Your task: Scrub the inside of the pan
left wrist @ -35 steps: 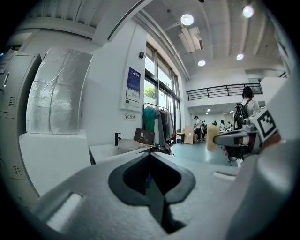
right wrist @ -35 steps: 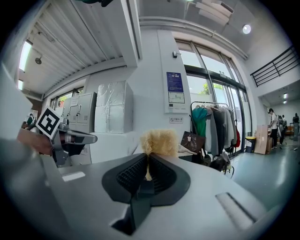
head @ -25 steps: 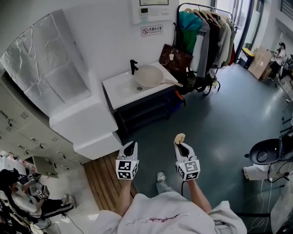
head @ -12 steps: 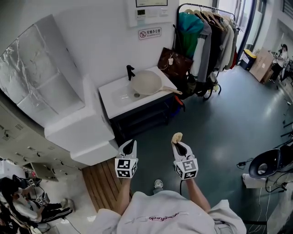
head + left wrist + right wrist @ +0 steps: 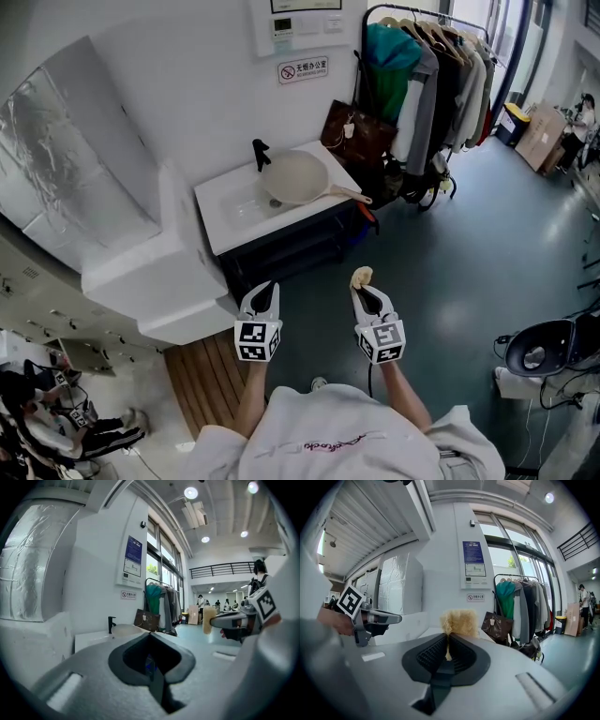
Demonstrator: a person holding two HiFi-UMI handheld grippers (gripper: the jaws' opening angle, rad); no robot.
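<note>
Upper centre: pale pan (image 5: 293, 176) lying on the white bench (image 5: 221, 221), just right of a black tap (image 5: 258, 150), handle pointing right. Lower centre, well apart from it: left tongs (image 5: 269, 289) closed to a point, right tongs (image 5: 362, 287) pinching a tan scrubber (image 5: 362, 277).

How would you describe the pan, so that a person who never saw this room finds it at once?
Against the white wall, left of the clothes rack, stands a white sink counter. On it, beside the black faucet, lies the pan. It is the only round, pale beige thing there, with a long handle pointing right toward the brown bag.
</note>
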